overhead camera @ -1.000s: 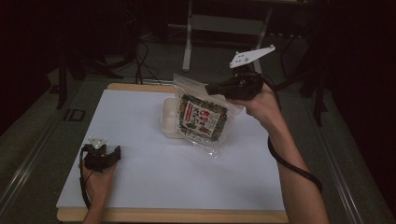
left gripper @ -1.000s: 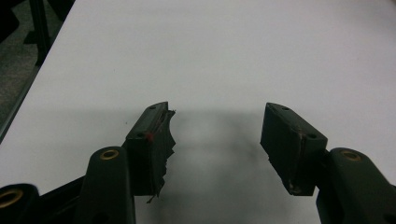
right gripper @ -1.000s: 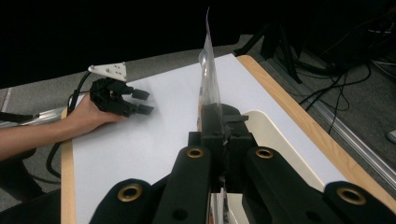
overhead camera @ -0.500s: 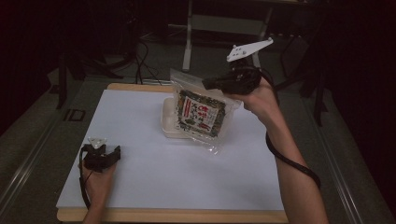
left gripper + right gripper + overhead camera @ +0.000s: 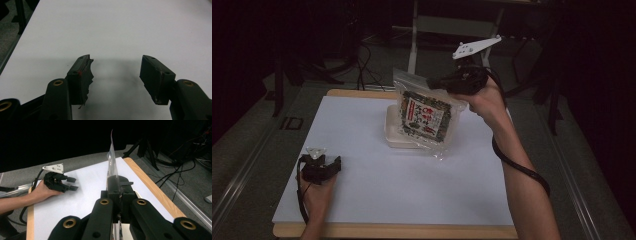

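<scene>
Two tools are in play, and only my right tool (image 5: 432,81) is working. Its jaws are clamped on the top edge of the clear zip bag (image 5: 426,116), and since a second ago the bag has come up: it was slumped over the shallow white tray (image 5: 393,131), and now it hangs higher and nearly upright, its bottom corner just above the tabletop (image 5: 362,175). I read that as the lift being underway, with the tray being freed. Inside the bag sits a green-and-red printed snack packet (image 5: 424,117); what the tray holds I cannot tell. My left tool (image 5: 115,72) rests on the tabletop, jaws wide, holding nothing.
</scene>
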Tool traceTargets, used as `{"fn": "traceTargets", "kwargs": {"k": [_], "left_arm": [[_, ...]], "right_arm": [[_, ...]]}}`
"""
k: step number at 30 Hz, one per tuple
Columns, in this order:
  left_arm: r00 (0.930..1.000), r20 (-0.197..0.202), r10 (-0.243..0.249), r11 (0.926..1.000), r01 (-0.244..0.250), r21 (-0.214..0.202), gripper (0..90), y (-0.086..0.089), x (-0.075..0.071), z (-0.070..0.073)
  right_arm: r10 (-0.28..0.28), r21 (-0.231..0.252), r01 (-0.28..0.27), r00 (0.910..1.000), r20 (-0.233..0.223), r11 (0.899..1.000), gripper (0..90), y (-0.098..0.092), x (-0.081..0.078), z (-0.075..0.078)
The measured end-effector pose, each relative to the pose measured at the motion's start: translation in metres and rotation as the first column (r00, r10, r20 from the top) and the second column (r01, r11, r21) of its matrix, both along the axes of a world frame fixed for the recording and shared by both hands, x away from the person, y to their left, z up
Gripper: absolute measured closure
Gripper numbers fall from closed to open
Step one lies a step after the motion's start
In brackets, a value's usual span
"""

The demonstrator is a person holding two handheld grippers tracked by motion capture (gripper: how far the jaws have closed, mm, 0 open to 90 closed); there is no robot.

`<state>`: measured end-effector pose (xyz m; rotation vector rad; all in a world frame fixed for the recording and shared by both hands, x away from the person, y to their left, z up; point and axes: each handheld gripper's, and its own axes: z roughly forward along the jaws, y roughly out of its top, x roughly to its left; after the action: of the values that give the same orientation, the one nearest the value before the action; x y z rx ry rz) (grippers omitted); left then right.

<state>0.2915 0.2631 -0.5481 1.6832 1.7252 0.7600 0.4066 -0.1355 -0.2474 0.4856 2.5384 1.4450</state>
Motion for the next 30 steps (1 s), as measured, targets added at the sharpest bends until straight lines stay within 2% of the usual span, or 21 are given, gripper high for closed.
{"fn": "traceTargets", "kwargs": {"k": [14,23,30], "left_arm": [[1.0000,0.000,-0.003,1.0000,0.003,-0.002,42.2,0.000,0.000,0.000],[1.0000,0.000,-0.001,1.0000,0.001,-0.005,42.2,0.000,0.000,0.000],[1.0000,0.000,-0.002,1.0000,0.002,-0.007,42.2,0.000,0.000,0.000]], "right_arm": [[-0.022,0.028,0.022,0.9997,-0.006,0.999,90.0,0.004,0.014,-0.004],[-0.028,0.074,0.030,0.9994,-0.022,0.997,90.0,0.007,0.020,-0.010],[-0.032,0.082,0.034,0.9991,-0.029,0.996,90.0,0.011,0.026,-0.013]]}}
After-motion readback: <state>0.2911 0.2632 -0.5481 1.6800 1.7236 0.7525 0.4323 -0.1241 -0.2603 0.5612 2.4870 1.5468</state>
